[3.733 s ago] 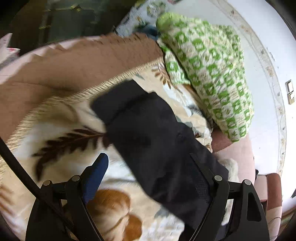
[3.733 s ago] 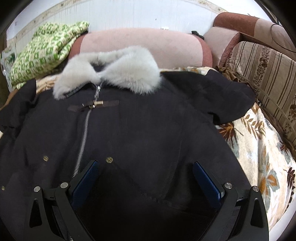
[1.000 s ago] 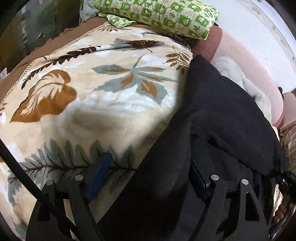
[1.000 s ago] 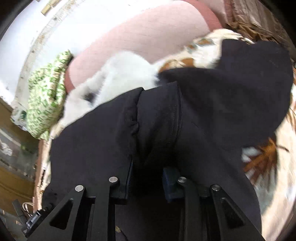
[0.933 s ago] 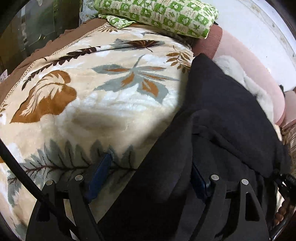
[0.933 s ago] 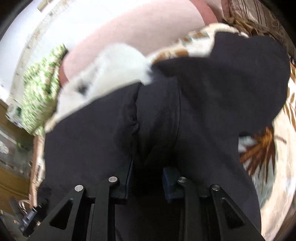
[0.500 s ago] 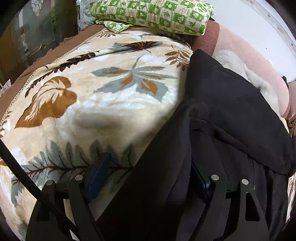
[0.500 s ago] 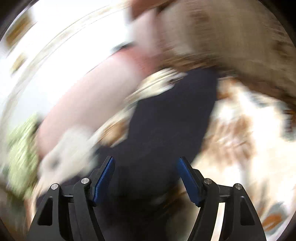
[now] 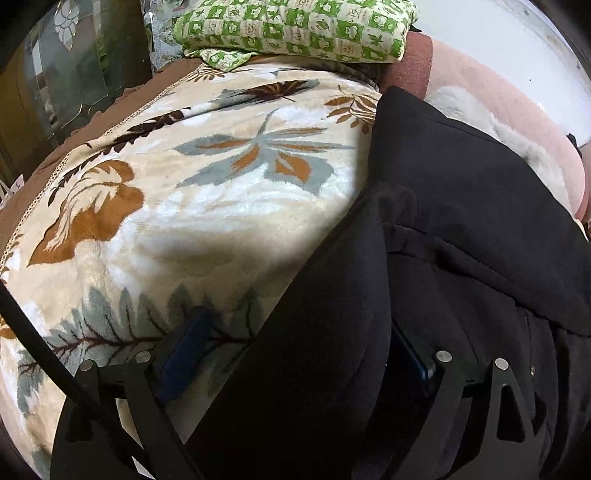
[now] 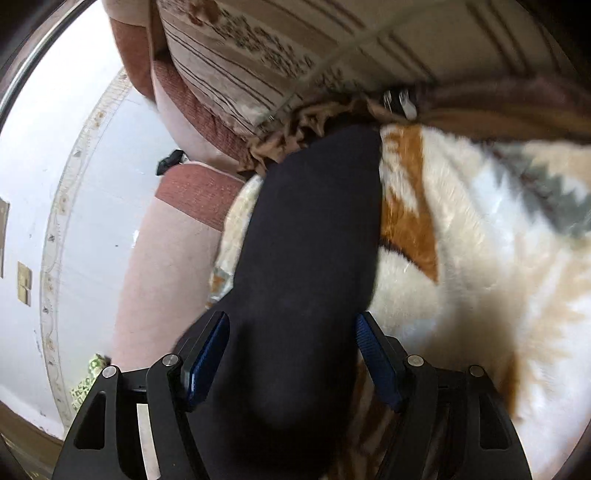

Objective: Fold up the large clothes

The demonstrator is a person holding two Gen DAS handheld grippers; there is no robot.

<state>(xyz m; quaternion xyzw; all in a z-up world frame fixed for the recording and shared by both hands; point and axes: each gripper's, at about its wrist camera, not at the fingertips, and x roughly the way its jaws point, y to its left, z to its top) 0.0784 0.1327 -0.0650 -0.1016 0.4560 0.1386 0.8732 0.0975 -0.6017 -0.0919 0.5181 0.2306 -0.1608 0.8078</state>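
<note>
A large black coat (image 9: 461, 229) with a pale fur collar (image 9: 517, 147) lies on a leaf-patterned blanket (image 9: 207, 192), its left side folded over the body. My left gripper (image 9: 295, 354) is open wide, with a thick fold of the coat between its blue pads (image 9: 184, 354). In the right wrist view, one black sleeve (image 10: 314, 240) stretches away over the blanket (image 10: 480, 277). My right gripper (image 10: 291, 354) is open and straddles the sleeve, its blue pads (image 10: 207, 354) on either side.
A green checked quilt (image 9: 295, 29) is piled at the head end by a pink bolster (image 9: 498, 96). A striped sofa cushion (image 10: 295, 55) and white wall (image 10: 74, 184) lie beyond the sleeve. The blanket's brown edge (image 9: 92, 129) borders a glass cabinet.
My right gripper has let go of the coat fold, opened, and swung right onto the sleeve. My left gripper has stayed open over the folded left side, with the view shifting slightly.
</note>
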